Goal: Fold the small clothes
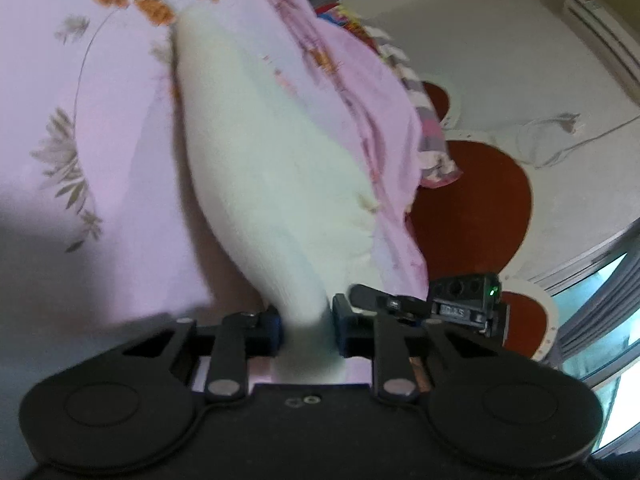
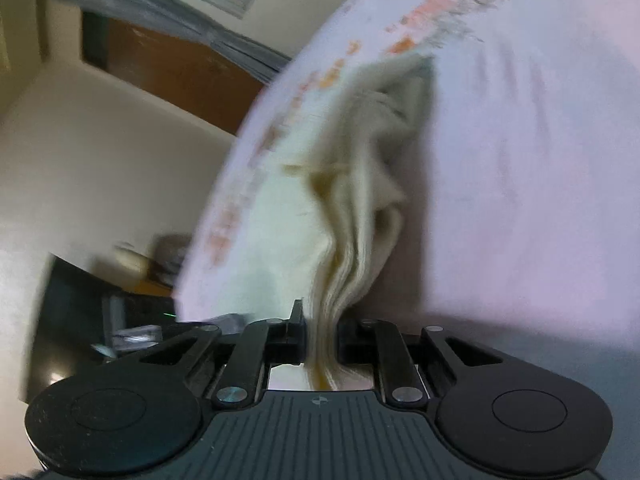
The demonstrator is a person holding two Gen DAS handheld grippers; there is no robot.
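Note:
A small cream-white garment (image 1: pixel 264 168) lies stretched over a pink flowered bedsheet (image 1: pixel 120 160). In the left wrist view my left gripper (image 1: pixel 307 328) is shut on one bunched end of the garment, the cloth squeezed between its two black fingers. In the right wrist view the same cream garment (image 2: pixel 320 216) runs in folds up from my right gripper (image 2: pixel 322 340), which is shut on its gathered edge. Both pictures are blurred and tilted. How the garment's far end lies I cannot tell.
The pink bedsheet (image 2: pixel 520 160) fills most of both views. Beyond the bed's edge lies a cream floor with red-brown patches (image 1: pixel 472 208), other patterned cloth (image 1: pixel 432 136), and a window (image 1: pixel 600 344). A dark cabinet (image 2: pixel 80 300) and a brown door (image 2: pixel 180 76) stand off the bed's left.

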